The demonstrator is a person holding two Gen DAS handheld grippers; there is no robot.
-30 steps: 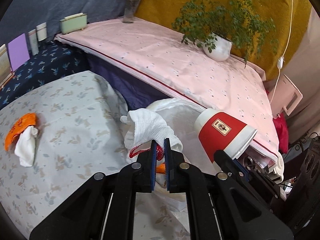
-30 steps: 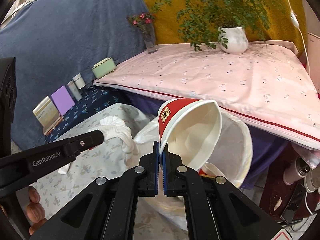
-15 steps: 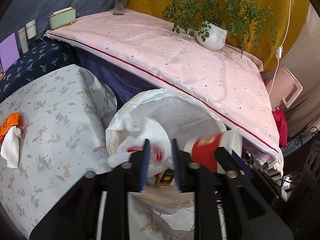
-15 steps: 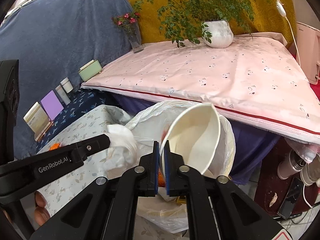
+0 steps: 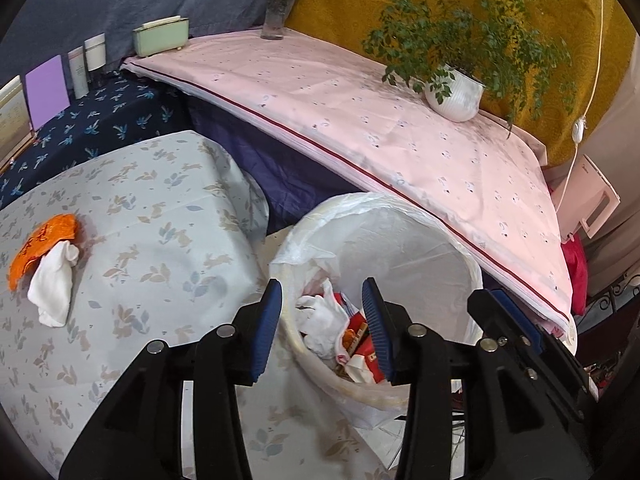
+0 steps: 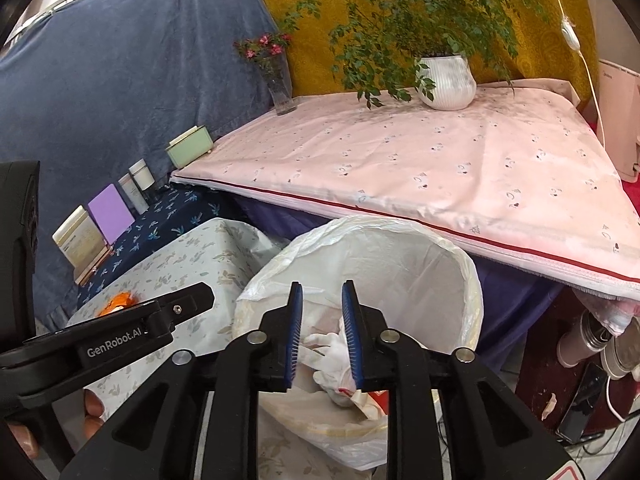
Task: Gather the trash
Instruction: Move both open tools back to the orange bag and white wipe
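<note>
Over the lined bin (image 5: 400,240), left gripper (image 5: 324,328) and right gripper (image 6: 322,336) gape empty; swinging toward the orange wrapper (image 5: 44,240) risks snagging the loose liner.

The left gripper (image 5: 325,334) is held with its jaws spread wide, nothing gripped between the blue pads (image 5: 269,320). The right gripper (image 6: 322,342) is likewise parted and empty. Both are positioned side by side, angled forward and downward.
</note>
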